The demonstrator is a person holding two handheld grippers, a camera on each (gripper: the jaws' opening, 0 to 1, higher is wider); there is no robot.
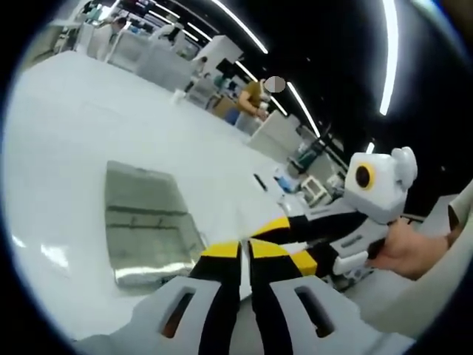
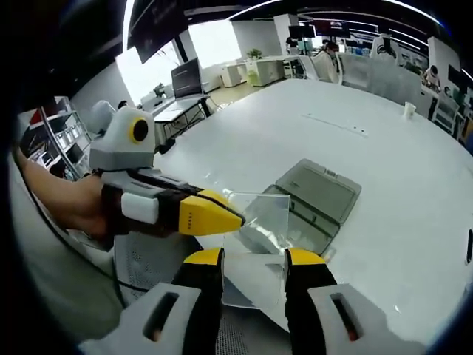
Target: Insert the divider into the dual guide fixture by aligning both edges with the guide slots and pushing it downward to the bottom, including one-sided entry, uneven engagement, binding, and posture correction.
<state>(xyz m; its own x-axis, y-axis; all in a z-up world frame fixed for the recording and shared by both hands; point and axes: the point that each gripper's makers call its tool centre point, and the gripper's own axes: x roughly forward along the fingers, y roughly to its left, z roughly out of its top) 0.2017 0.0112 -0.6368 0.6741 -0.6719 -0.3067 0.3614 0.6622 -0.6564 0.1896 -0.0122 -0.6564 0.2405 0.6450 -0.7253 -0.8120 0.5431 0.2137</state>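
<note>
Clearly the white bench (image 2: pixel 384 148) carries the grey shallow fixture tray (image 2: pixel 318 196) at mid-frame. Just below it, the thin clear plastic divider sheet (image 2: pixel 259 222) looks light, stiff and slippery, best gripped along its edges. The left hand-held gripper (image 2: pixel 222 214) is clamped on the sheet's left edge, while the right hand-held gripper (image 2: pixel 253 259) stands apart around its lower edge.
</note>
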